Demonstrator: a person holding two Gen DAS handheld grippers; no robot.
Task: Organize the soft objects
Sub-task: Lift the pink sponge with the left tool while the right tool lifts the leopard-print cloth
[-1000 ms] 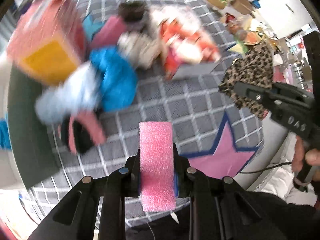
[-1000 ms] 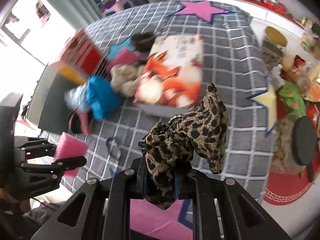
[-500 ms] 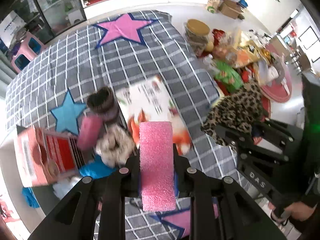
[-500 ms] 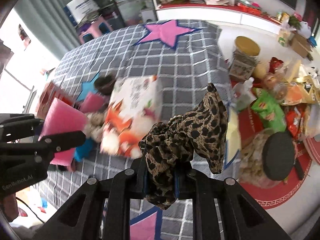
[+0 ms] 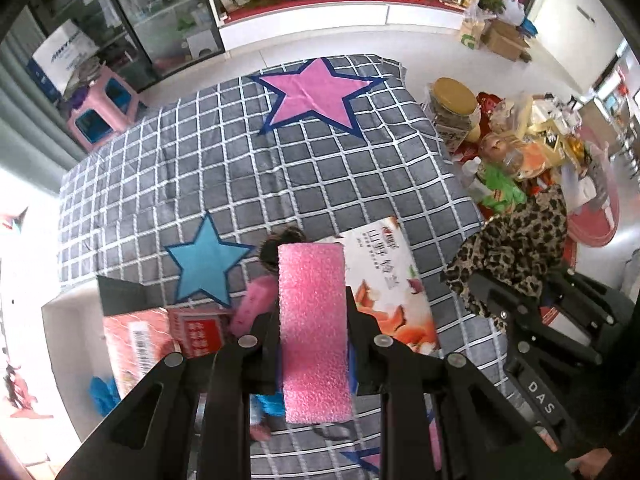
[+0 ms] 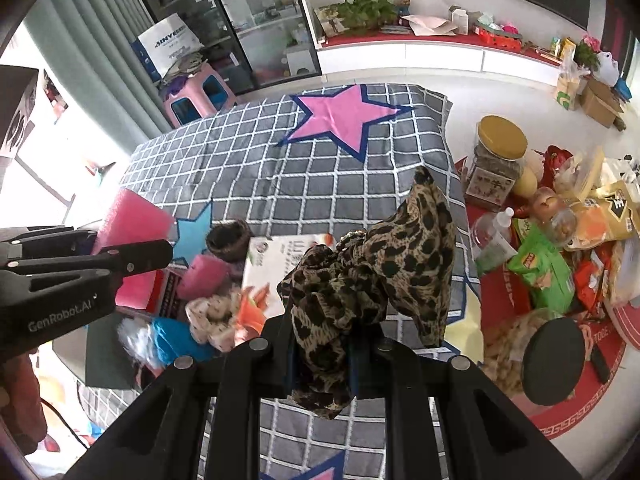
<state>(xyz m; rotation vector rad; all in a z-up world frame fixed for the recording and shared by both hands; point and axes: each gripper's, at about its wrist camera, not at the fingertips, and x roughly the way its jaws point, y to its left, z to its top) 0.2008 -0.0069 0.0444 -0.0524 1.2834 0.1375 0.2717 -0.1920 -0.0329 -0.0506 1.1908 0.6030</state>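
Note:
My left gripper (image 5: 313, 320) is shut on a pink foam block (image 5: 313, 328), held high over the grey checked blanket (image 5: 248, 168). The same pink foam block (image 6: 132, 240) shows at the left of the right wrist view. My right gripper (image 6: 320, 344) is shut on a leopard-print fabric piece (image 6: 384, 264), which also hangs at the right as the leopard fabric (image 5: 516, 248) in the left wrist view. Below on the blanket lie a white printed box (image 6: 276, 264), a red box (image 5: 160, 336), a pink roll (image 6: 202, 278), a dark furry item (image 6: 230, 240), a spotted cream toy (image 6: 212, 318) and a blue cloth (image 6: 176, 342).
Snack bags (image 6: 540, 272), a gold-lidded jar (image 6: 498, 156) and a dark round lid (image 6: 554, 360) crowd a red mat (image 6: 600, 400) right of the blanket. A pink stool (image 6: 198, 96) and glass cabinet (image 6: 240, 12) stand behind. A dark panel (image 6: 108, 356) lies at the blanket's left edge.
Both grippers rose and tilted, still holding the foam block and leopard fabric. The pile of soft things and the boxes slid toward the bottom of both views, and the far room came into sight.

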